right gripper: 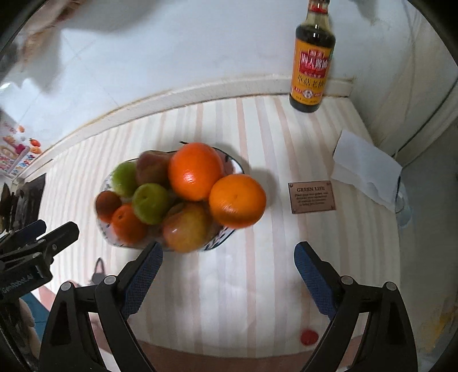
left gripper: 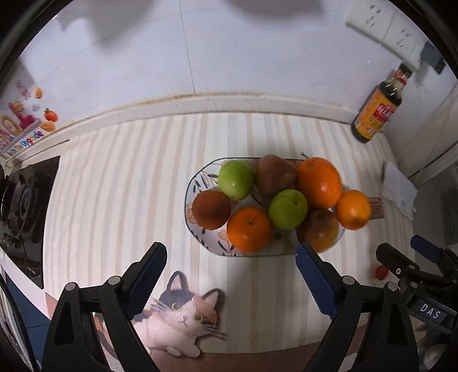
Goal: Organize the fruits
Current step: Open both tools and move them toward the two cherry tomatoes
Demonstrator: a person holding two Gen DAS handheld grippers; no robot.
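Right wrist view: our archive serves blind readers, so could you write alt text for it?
A patterned plate piled with oranges, green fruits and reddish apples sits on a striped counter. The open, empty right tool hovers above; a soy sauce bottle stands behind.

A home kitchen counter. A striped cloth [left gripper: 128, 186] covers the worktop, which meets a white tiled wall [left gripper: 200, 51] at the back. A black gas stove burner [left gripper: 23, 200] sits at the left edge. A dark soy sauce bottle [right gripper: 312, 57] with a yellow label stands against the wall, below a white wall socket [left gripper: 380, 25]. A patterned plate [left gripper: 197, 183] piled with oranges and apples rests on the cloth, beside a cat-shaped mat [left gripper: 183, 314].
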